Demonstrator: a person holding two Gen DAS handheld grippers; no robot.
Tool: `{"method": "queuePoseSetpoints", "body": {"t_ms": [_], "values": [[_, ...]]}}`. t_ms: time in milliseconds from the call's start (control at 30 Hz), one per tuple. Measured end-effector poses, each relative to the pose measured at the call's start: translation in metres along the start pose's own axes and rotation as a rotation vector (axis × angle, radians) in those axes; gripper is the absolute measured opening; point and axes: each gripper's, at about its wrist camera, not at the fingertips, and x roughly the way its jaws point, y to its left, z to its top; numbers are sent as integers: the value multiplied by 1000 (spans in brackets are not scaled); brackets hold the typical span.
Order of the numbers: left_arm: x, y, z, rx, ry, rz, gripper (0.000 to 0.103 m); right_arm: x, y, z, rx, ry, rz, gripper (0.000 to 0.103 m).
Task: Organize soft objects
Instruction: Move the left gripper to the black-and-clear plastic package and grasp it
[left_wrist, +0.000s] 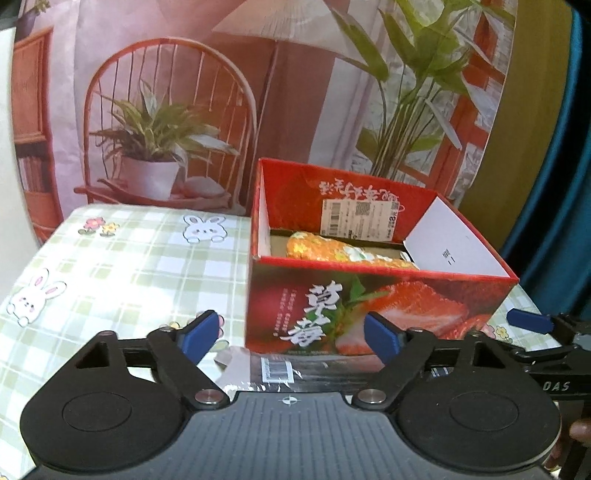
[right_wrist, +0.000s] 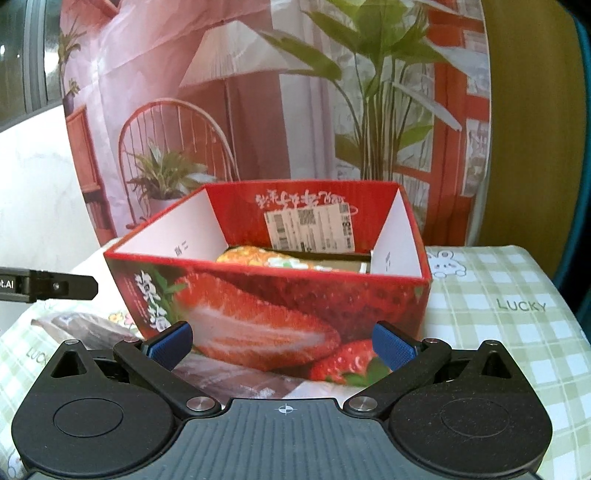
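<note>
on the left wrist camera, the left gripper sits low over the checked tablecloth, fingers apart and nothing pinched between them. right under it, just in front of the red strawberry box, lies a flat plastic-wrapped packet with a barcode sticker, dark inside the wrap. looks like the next soft thing to go in, though i can't tell what it actually is. inside the box there's already an orange flowery soft item lying on the bottom, toward the near wall. at the right edge you can see a blue fingertip of the other gripper poking in.

over on the right wrist camera, the right gripper has its fingers spread wide too, empty, aimed at the front of the same strawberry box. the wrapped packet shows at the lower left, touching or nearly touching the box front, and runs under the gripper. the orange piece is just visible over the rim.

so my read: one item is boxed, at least this packet is left, and neither gripper has hold of it yet. no other loose soft stuff in view.
</note>
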Motion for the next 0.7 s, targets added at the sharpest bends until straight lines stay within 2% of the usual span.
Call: {"method": "queuePoseSetpoints", "body": {"t_ms": [133, 267, 700], "values": [[5, 4, -6, -38, 31, -35, 74, 6, 0, -6, -3, 40, -3, 102], [9, 6, -12, -46, 48, -37, 68, 11, -2, -13, 10, 73, -4, 102], [3, 7, -14, -68, 45, -56, 67, 13, -3, -16, 26, 99, 13, 102]]}}
